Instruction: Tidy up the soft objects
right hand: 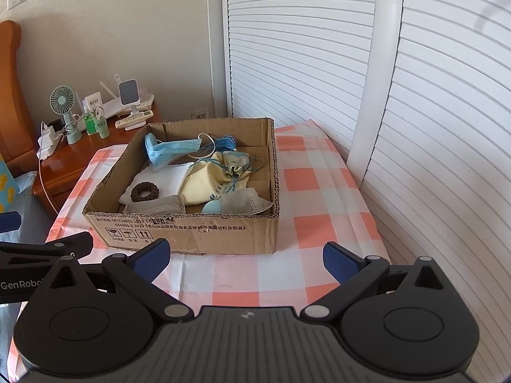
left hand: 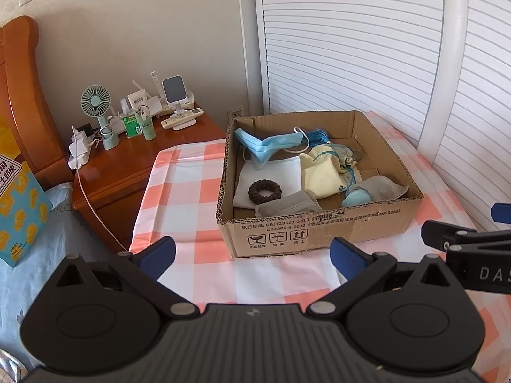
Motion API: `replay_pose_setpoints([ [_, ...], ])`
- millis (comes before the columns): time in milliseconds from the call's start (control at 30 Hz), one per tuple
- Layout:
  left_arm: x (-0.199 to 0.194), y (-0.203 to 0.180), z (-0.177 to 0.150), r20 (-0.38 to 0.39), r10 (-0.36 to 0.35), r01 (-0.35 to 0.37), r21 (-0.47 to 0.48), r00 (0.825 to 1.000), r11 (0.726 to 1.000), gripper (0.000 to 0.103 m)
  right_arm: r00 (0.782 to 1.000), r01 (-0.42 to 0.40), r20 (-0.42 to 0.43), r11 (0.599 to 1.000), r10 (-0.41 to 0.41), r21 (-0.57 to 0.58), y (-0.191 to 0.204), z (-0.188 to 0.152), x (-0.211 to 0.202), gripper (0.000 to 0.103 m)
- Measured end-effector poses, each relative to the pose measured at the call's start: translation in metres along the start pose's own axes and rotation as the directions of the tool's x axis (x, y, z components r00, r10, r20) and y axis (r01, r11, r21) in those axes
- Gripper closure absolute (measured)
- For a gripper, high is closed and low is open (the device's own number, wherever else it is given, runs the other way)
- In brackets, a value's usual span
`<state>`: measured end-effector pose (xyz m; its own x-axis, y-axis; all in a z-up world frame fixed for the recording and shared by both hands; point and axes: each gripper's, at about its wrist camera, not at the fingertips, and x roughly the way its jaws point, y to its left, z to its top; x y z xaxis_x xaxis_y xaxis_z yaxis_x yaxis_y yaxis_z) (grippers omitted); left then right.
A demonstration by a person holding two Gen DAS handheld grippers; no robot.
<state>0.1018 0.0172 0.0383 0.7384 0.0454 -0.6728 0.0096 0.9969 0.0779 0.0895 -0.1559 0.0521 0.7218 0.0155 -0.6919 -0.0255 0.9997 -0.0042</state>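
Note:
A cardboard box stands on the checked tablecloth and holds soft things: a blue face mask, a white cloth, a dark brown hair scrunchie, a pale yellow cloth, two grey masks, a light blue round thing and a blue tassel. My left gripper is open and empty in front of the box. My right gripper is open and empty, to the right of the left one.
A wooden nightstand at the left carries a small fan, bottles, chargers and a remote. A white louvred door and a white post stand behind and to the right. A bed with a snack box lies at the far left.

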Motion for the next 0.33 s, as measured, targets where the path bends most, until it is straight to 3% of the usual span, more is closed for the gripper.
replay_pose_setpoints([
  [333,-0.004,-0.003,-0.0005,0.002,0.004,-0.004,0.005,1.0,1.0,0.001,1.0,-0.005,0.003,1.0,0.005,0.003,-0.0032,-0.0007,-0.0025,0.0],
])
